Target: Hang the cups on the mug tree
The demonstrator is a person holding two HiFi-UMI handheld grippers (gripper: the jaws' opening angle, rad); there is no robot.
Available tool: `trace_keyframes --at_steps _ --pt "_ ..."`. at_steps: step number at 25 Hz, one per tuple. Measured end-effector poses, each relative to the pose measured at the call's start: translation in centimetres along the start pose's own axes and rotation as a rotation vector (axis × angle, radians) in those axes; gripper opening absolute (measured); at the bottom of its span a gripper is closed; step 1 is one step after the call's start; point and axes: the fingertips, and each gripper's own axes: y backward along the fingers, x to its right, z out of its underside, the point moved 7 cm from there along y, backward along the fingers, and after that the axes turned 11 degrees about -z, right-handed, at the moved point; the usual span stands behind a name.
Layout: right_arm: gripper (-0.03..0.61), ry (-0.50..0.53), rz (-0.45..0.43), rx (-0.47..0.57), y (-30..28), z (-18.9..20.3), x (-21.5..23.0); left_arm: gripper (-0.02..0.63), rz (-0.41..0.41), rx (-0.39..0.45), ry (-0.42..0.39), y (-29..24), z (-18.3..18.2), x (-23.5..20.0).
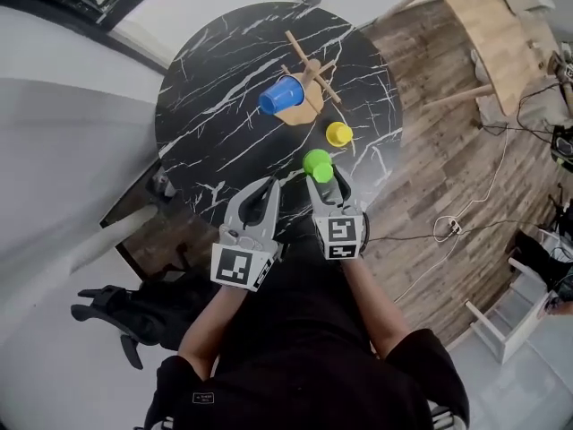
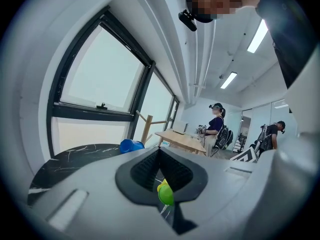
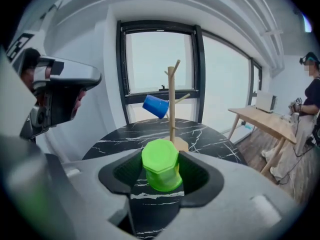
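Rim of round black marble table (image 1: pixel 206 133) seemingly lies below right tongs (image 1: pixel 325 186), pinching a green plastic cup (image 1: pixel 317 163), and left tongs (image 1: pixel 267 188), pressed together; wooden floor (image 1: pixel 439 150) opens rightward.

Bright window daylight (image 3: pixel 160 64), washed-out panes, strong fisheye bending, dark vignetted corners.

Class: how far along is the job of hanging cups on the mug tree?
Done: the blue cup hangs on the mug tree. In hand: the right gripper is closed on the green cup. Left to do: the yellow cup still sits on the table. The left gripper is shut and empty.
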Motion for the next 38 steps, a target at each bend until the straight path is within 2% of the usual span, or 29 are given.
trace_keyframes --at_steps 5,10,22,38 --pt "0.227 0.023 0.002 0.046 1.5 -2.4 0.0 -0.006 0.020 0.042 -0.028 0.4 -1.8 0.8" --pt "0.227 0.063 -0.007 0.137 2.9 -4.8 0.5 -0.005 0.030 0.089 -0.040 0.6 -3.1 1.5" --pt "0.227 0.075 -0.012 0.230 3.4 -7.9 2.7 -0.005 0.024 0.123 -0.064 -0.3 -5.0 2.3" --pt "0.227 0.075 -0.074 0.187 0.2 -7.9 5.6 -0.006 0.001 0.070 -0.051 -3.8 -5.1 3.4"
